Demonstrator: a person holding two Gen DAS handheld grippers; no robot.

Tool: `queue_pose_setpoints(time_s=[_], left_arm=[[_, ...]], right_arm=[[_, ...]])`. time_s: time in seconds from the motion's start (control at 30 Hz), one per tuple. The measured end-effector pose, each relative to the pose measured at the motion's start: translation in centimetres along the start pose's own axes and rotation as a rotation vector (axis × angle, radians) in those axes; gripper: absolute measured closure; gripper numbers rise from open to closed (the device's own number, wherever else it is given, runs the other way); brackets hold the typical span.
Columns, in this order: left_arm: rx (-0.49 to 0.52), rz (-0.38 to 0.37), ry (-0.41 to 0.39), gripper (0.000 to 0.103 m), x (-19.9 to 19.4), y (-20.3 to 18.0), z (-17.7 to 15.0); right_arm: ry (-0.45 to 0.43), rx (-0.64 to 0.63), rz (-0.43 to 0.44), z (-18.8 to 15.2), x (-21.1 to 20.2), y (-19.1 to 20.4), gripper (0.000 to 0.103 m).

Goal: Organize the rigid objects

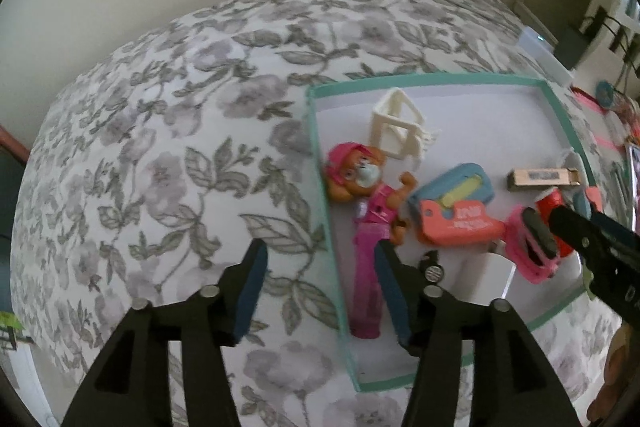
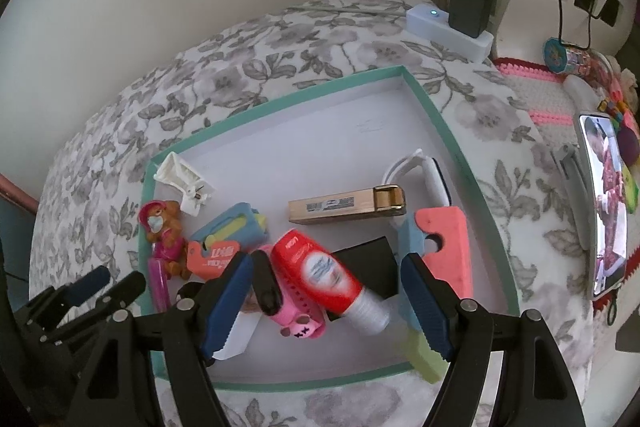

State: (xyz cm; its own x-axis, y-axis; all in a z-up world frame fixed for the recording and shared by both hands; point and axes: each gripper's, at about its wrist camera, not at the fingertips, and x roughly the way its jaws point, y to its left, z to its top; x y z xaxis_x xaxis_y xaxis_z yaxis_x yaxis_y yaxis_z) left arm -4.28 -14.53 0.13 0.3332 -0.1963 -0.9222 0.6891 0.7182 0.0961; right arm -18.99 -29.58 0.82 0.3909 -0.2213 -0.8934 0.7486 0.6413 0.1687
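Note:
A teal-rimmed white box (image 1: 320, 163) (image 2: 452, 135) lies on a floral bedspread. A pink pup-headed dispenser toy (image 1: 366, 267) (image 2: 162, 227) rests inside along its left wall. My left gripper (image 1: 323, 291) (image 2: 108, 283) hangs open over that wall, the toy's stem lying by its right finger, untouched by the pads. My right gripper (image 2: 326, 307) (image 1: 568, 215) stands open over the box. Between its fingers lie a red bottle (image 2: 320, 271) with a white cap and a pink wristband (image 2: 296, 319), neither pressed.
Also in the box are a white clip (image 2: 180, 179), a gold case (image 2: 344, 207), foam blocks in blue (image 2: 236, 227) and coral (image 2: 444, 239), and a black card (image 2: 368, 259). A power strip (image 2: 448, 27), a phone (image 2: 608, 207) and a crochet mat (image 2: 540, 95) lie right.

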Motion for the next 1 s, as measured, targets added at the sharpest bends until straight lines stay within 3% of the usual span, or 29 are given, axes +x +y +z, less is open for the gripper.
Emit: queue_pose_setpoints(time_s=[0.13,0.27,0.43,0.53,0.67,0.77,0.93,1.0], left_arm=[[-0.031,0.027,-0.02,0.039,-0.1,1.1,0.1],[-0.077,0.045,-0.044,0.025,-0.1,2.6,0.0],[-0.115,0.068,-0.076,0.024,-0.2,4.2,-0.4],[-0.128,0.081,-0.096,0.016,-0.5,4.9,-0.8],[-0.118,0.102,-0.118,0.015,-1.0,5.2,-1.2],[-0.09,0.133,-0.147,0.015,-1.7,5.1,-1.6],[-0.075,0.121,-0.209,0.015,-3.2,5.3,-2.0],[-0.073,0.116,-0.231,0.009,-3.8,5.3,-2.2]], right_arm=[[-0.003,-0.031,-0.014,-0.1,-0.1,0.5,0.023],[-0.015,-0.05,-0.013,-0.4,-0.4,0.8,0.019],[-0.027,-0.061,-0.013,-1.0,-0.7,1.1,0.017],[-0.025,-0.069,0.0,-1.5,-0.7,1.5,0.011],[-0.038,-0.098,-0.005,-2.0,-1.1,2.2,0.01],[-0.059,-0.107,-0.009,-2.2,-1.6,2.5,0.0],[-0.093,-0.11,-0.017,-2.5,-2.8,2.9,0.0],[-0.103,-0.102,-0.011,-2.7,-3.2,2.8,0.0]])
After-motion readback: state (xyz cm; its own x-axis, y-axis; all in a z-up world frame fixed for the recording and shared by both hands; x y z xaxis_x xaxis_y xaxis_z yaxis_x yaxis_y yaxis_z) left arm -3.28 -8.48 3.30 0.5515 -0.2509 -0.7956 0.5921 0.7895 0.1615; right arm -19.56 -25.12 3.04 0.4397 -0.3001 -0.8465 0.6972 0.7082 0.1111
